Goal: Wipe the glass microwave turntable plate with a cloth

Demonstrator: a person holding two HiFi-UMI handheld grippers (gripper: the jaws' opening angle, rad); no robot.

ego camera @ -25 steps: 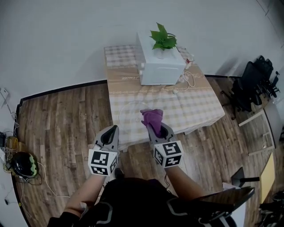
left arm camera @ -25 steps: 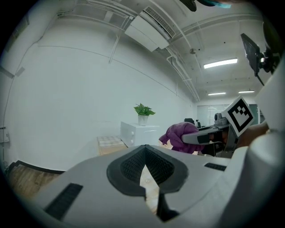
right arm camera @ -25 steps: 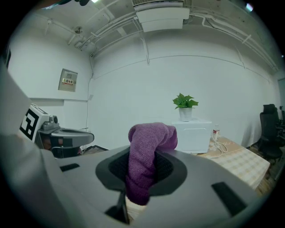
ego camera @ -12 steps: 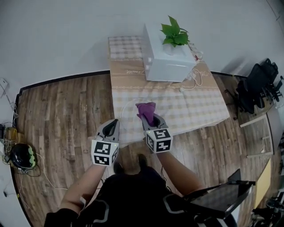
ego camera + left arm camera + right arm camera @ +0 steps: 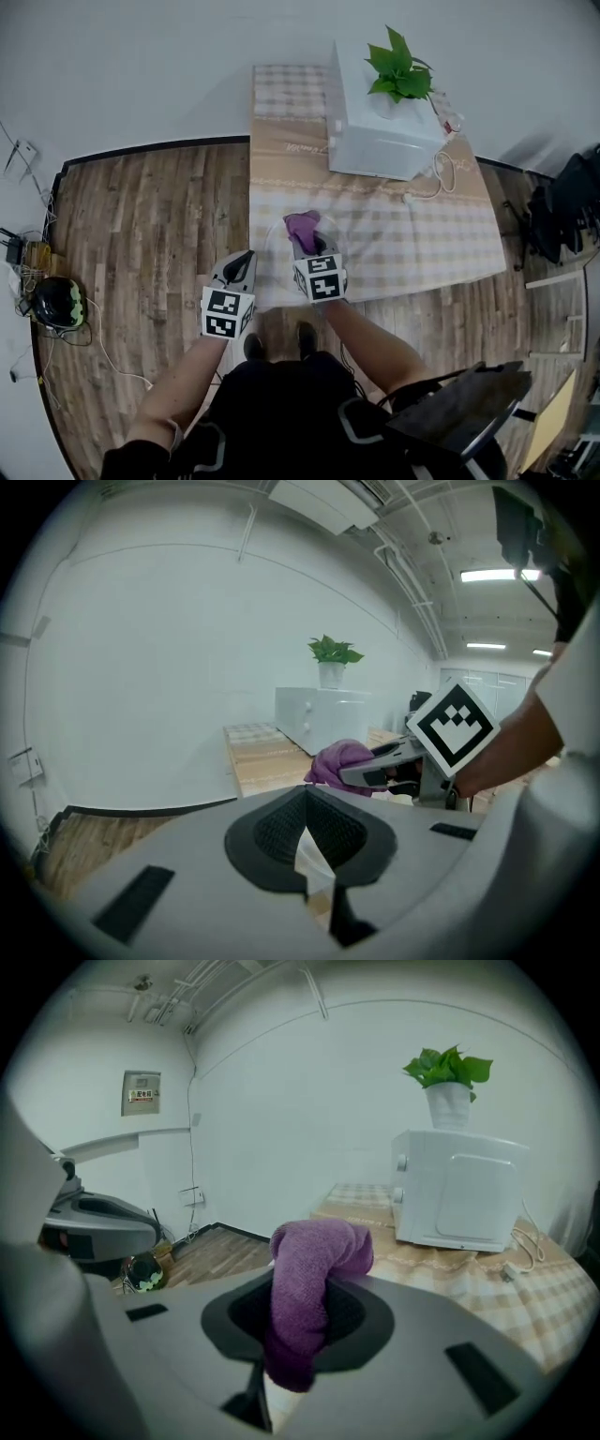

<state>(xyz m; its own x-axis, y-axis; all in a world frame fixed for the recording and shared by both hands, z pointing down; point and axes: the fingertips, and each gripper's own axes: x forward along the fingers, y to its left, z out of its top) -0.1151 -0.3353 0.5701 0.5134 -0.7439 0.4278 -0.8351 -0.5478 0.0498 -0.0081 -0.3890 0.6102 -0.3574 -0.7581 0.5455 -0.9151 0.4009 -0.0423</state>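
Turntable plate (image 5: 277, 239), clear glass, lying flat on checked table (image 5: 422, 234) near its front edge, just ahead of the person. Faint rim only, hard to pick out against the check pattern. Sitting outside the white microwave (image 5: 380, 131), which is standing farther back, probably so the whole face can be reached for wiping. Purple cloth (image 5: 305, 1279) being pinched in right gripper (image 5: 307, 242), jaws clamped on its lower part. Bunched roll sticking up and folding forward past the tips, likely gripped that way to offer soft fabric to the glass, not hard jaw. Hanging over the plate's middle; contact with the glass not readable from head view. Right forearm reaching forward and slightly inward, gripper pointing away from the body and tilting down toward the plate. Left gripper (image 5: 242, 267) hanging back beside the table's near-left corner, jaws drawn together on nothing, only a thin sliver of light showing between the pads. Looking idle, possibly waiting to steady the rim. Left forearm angling forward alongside the right, the two grippers near each other but apart. Judging the wipe as about to begin. Potted plant (image 5: 398, 70) standing on the microwave, well apart from the work.
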